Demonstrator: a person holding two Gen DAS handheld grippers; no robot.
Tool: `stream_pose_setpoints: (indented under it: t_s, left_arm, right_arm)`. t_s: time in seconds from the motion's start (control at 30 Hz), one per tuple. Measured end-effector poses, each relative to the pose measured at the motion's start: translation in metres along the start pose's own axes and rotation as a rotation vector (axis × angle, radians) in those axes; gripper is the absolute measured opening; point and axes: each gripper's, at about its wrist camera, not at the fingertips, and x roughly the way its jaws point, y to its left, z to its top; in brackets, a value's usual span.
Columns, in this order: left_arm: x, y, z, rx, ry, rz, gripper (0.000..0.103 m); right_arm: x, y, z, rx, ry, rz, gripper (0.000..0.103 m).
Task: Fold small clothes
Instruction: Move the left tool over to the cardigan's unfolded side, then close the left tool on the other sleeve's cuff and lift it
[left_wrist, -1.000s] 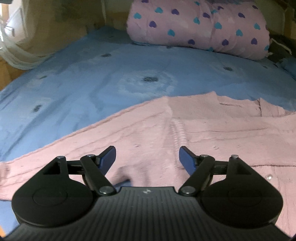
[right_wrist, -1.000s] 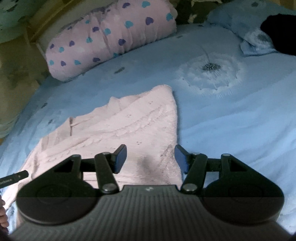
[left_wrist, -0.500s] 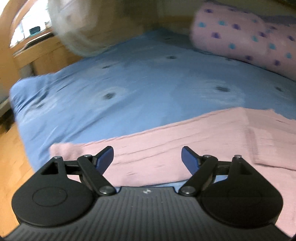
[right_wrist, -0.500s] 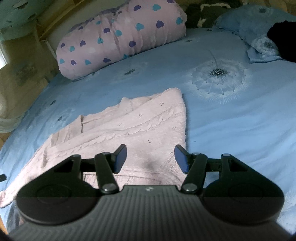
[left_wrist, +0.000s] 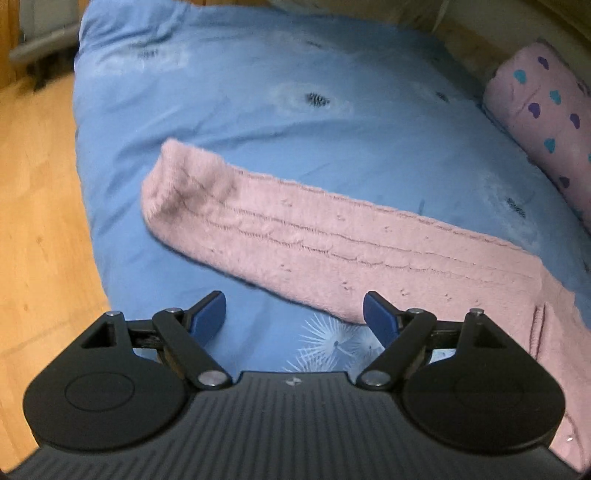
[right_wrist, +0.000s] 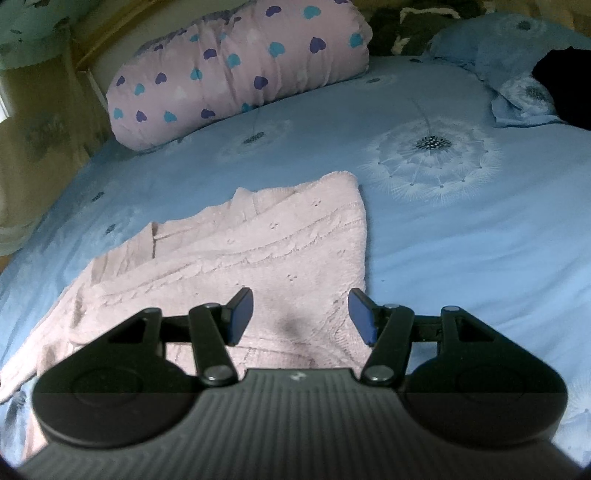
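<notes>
Pink knitted garment (left_wrist: 332, 243) spread flat on blue bedsheet (left_wrist: 258, 110), one sleeve stretched toward the bed's edge. Left gripper (left_wrist: 294, 317) above sheet beside sleeve, jaws wide, just opened further, empty. Right gripper (right_wrist: 301, 314) over garment's body, parted, empty. Heart-print pillow (right_wrist: 240, 70) behind.

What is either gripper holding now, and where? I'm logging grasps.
Nothing. The left gripper and right gripper are both open above the pink sweater.

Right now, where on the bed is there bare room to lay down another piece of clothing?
Bare blue sheet lies right of the pink sweater, up to the rumpled blue bedding. Another bare strip runs between the sweater and the heart-print pillow. The near left is covered by the sweater.
</notes>
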Motion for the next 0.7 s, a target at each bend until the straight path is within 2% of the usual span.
stream_pose_setpoints:
  t_s: [0.33, 0.53, 0.63, 0.7]
  left_arm:
    - [0.026, 0.013, 0.01, -0.153, -0.065, -0.096, 0.085]
    - [0.043, 0.014, 0.017, -0.158, -0.146, -0.1, 0.082]
    - [0.047, 0.009, 0.018, -0.132, -0.169, -0.07, 0.073]
    - [0.049, 0.009, 0.019, -0.124, -0.177, -0.055, 0.058]
  right_arm:
    - [0.002, 0.001, -0.001, -0.004, 0.007, -0.005, 0.06]
    - [0.004, 0.002, -0.002, -0.006, 0.015, -0.008, 0.06]
    - [0.005, 0.001, -0.002, -0.007, 0.018, -0.012, 0.06]
    - [0.005, 0.001, -0.002, -0.004, 0.014, -0.018, 0.06]
